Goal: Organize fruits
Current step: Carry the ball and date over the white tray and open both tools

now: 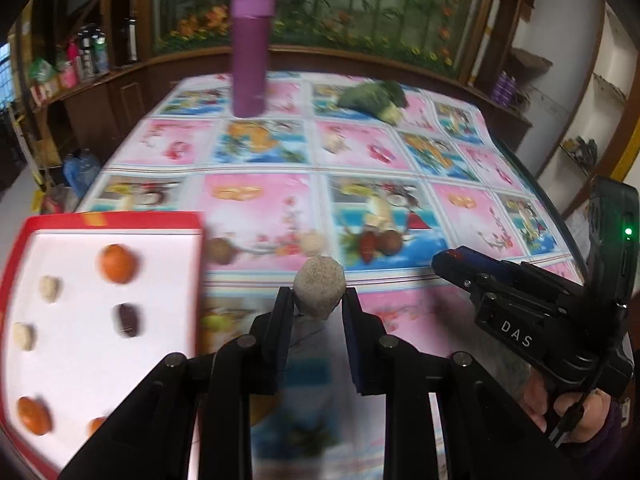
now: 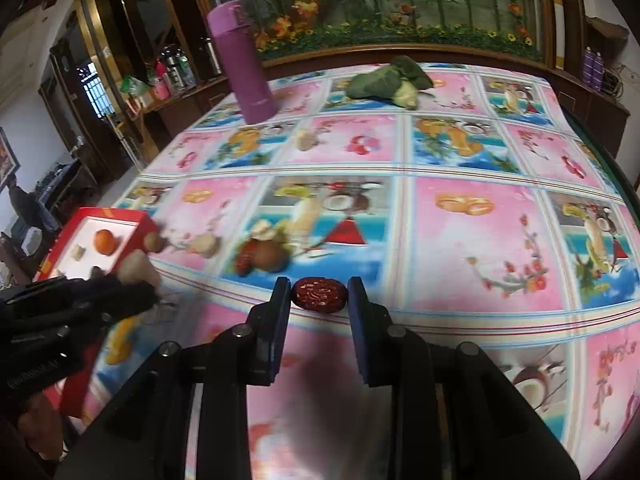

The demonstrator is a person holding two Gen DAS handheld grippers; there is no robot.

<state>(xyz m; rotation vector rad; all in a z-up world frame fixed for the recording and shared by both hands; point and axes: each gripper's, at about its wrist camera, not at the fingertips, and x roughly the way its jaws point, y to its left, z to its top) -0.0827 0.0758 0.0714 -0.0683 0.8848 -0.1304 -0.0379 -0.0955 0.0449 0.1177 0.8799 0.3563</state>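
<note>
Gripping a beige fruit (image 1: 320, 288) in our left tongs (image 1: 318, 300) beside the red tray (image 1: 12, 280), our right tongs (image 2: 319, 296) bracket a red date (image 2: 319, 295), apart

Dark wooden cabinets (image 2: 132, 80), floral mural (image 2: 380, 4) behind table, white wall shelves (image 1: 600, 92); barred window (image 2: 94, 90)

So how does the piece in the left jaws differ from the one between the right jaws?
The beige lump is pale, grainy and rounded; the red date is dark, wrinkled and oval. The lump is clamped and looks lifted; the date lies on the tablecloth with gaps either side. Both sit outside the red tray.
</note>
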